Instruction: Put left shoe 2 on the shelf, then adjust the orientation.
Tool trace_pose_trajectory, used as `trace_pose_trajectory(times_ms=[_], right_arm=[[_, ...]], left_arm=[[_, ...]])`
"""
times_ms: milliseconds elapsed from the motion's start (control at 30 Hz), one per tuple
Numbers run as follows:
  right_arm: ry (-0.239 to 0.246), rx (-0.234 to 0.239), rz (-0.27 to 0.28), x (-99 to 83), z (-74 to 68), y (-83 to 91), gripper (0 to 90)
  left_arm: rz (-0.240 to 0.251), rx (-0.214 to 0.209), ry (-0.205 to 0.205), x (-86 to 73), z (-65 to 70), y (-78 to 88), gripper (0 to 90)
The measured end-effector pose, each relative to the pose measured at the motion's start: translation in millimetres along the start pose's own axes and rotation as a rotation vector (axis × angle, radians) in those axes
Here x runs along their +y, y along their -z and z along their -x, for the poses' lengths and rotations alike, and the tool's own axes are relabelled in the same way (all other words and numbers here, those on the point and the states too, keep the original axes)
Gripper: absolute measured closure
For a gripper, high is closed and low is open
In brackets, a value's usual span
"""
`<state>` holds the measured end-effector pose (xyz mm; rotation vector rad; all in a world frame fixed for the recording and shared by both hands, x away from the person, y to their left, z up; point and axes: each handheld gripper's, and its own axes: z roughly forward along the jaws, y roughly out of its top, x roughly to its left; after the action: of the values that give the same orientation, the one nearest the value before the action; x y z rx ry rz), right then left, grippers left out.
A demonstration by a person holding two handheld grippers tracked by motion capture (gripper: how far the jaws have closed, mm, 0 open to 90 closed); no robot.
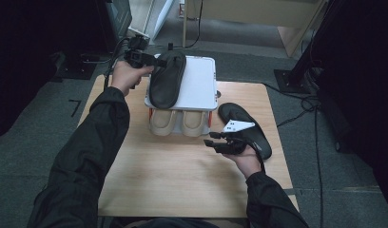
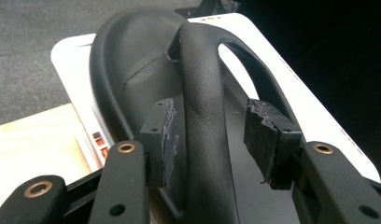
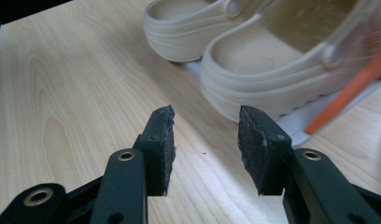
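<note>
Jaws of the left gripper stand apart around the strap of the black sandal on the white rack, not pressing it. Right gripper jaws wide, empty; second sandal waits at the worktop's right edge

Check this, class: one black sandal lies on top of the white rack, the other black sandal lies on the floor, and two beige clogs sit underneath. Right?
Not quite. The other black sandal lies on the wooden table, as the high view shows. One black sandal does lie on the white rack, with the beige clogs underneath.

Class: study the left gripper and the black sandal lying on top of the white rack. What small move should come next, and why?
Probably draw the left gripper back off the black sandal. The sandal already lies on the white rack, and the jaws stand apart around its strap with gaps either side, so it seems released. The second sandal waits on the table.
</note>
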<state>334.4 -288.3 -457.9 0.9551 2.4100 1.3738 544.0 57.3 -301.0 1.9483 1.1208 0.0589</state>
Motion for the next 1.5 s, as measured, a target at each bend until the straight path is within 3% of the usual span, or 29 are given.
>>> trace_pose_trajectory(times_ms=[367, 633, 800, 1000, 1200, 1500], right_arm=[[-0.057, -0.067, 0.017, -7.5, 25.3, 23.0, 56.2], [-0.080, -0.101, 0.029, -10.5, 36.3, 31.7, 56.2], [-0.088, -0.113, 0.018, -13.0, 39.9, 33.1, 56.2], [-0.087, -0.138, 0.016, -15.7, 48.7, 38.2, 56.2], [-0.137, -0.187, 0.030, -25.3, 66.2, 53.7, 56.1], [-0.171, -0.229, 0.037, -33.5, 81.4, 61.8, 56.8]], left_arm=[[0.031, 0.024, -0.053, -21.8, -1.4, 37.1, 48.4], [0.040, 0.027, -0.049, -42.1, -8.2, 52.3, 46.3], [0.025, 0.050, -0.072, -54.7, -11.3, 56.4, 45.8], [0.036, 0.049, -0.082, -71.6, -13.5, 60.3, 44.9], [0.042, 0.051, -0.078, -92.3, -17.4, 60.0, 44.3], [0.051, 0.052, -0.070, -120.2, -22.6, 55.0, 44.4]])
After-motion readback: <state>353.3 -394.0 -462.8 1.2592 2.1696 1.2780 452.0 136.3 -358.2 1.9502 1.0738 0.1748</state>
